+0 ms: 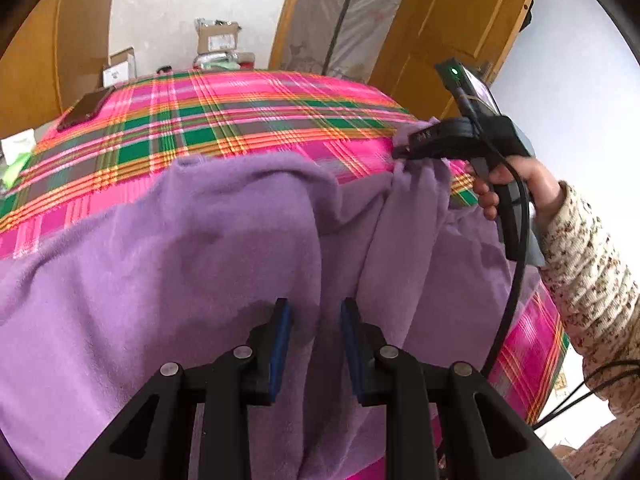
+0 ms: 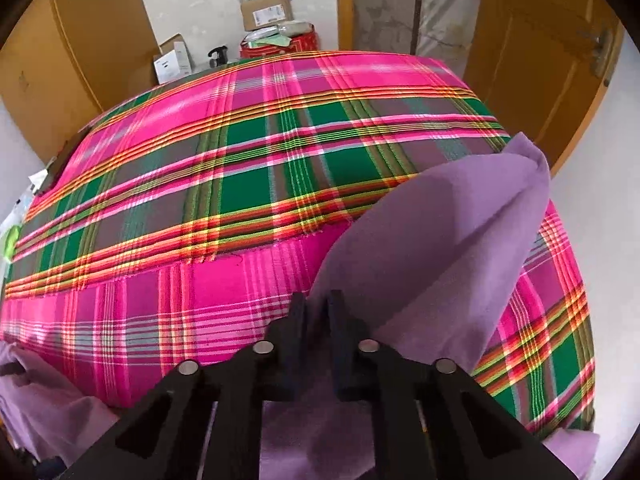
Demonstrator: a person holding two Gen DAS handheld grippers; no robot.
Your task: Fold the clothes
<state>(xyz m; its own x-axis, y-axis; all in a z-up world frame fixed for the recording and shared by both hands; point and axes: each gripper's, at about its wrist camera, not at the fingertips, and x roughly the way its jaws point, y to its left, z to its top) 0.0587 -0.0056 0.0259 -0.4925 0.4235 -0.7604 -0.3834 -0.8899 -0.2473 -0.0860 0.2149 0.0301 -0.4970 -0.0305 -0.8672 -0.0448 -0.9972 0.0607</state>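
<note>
A purple fleece garment (image 1: 168,264) lies spread over the near part of a bed covered with a pink and green plaid blanket (image 1: 224,116). My left gripper (image 1: 316,320) stands low over the garment, its blue pads closed on a raised fold of the fleece. At the right, a hand in a speckled sleeve (image 1: 588,264) holds my right gripper (image 1: 402,152), which is shut on a lifted corner of the garment. In the right wrist view the right gripper (image 2: 318,308) pinches purple cloth (image 2: 440,240) that rises in a flap to the right above the plaid blanket (image 2: 256,152).
A dark flat object (image 1: 84,110) lies on the blanket's far left corner. Cardboard boxes (image 2: 266,10) and packets are stacked behind the bed against a white wall. Wooden doors (image 2: 536,60) stand at both sides. A black cable (image 1: 512,288) hangs from the right gripper.
</note>
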